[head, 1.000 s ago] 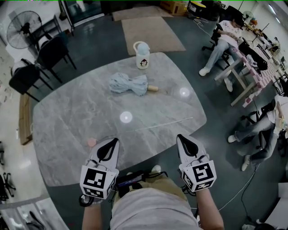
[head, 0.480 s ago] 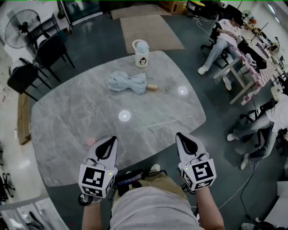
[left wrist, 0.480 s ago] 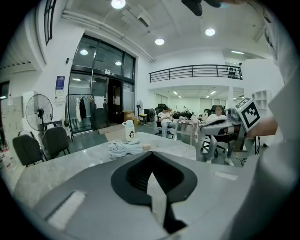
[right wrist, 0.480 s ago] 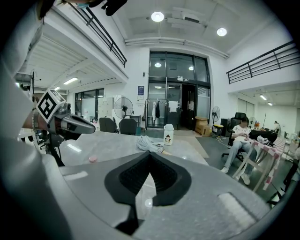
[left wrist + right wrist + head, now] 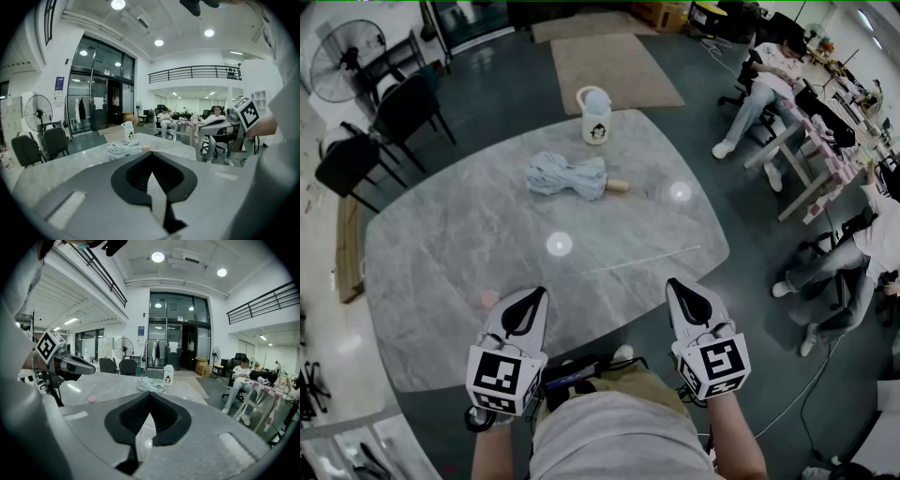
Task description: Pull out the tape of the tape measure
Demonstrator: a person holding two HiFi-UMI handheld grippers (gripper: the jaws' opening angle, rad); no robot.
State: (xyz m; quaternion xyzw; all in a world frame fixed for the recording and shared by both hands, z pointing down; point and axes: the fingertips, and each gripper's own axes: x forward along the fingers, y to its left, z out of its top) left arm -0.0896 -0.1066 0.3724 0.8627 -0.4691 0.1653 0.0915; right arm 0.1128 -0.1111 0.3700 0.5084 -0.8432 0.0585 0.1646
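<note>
Head view: left tool (image 5: 534, 298) and right tool (image 5: 680, 292) hang clenched and empty over the bench's (image 5: 459, 234) near edge. A pink disc (image 5: 490, 298), probably the tape measure, lies just left of the left tool's tip.
Left gripper view: the left tool (image 5: 151, 168) has its jaws together, with nothing between them.
Right gripper view: the right tool (image 5: 149, 404) is likewise shut and empty, and the disc (image 5: 92, 400) lies off to its left.

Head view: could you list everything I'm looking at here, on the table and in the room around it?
table: one, grey marbled, centre
folded umbrella: one, pale blue, far middle of table
bottle: one, white, table's far edge
small round object: one, pink, table's near left
thin strip: one, white, table's right
chairs: two, black, left of table
fan: one, black, far left
rug: one, beige, beyond table
seated people: two, light clothes, right
left hand-held gripper: one, white, shut, empty
right hand-held gripper: one, white, shut, empty
</note>
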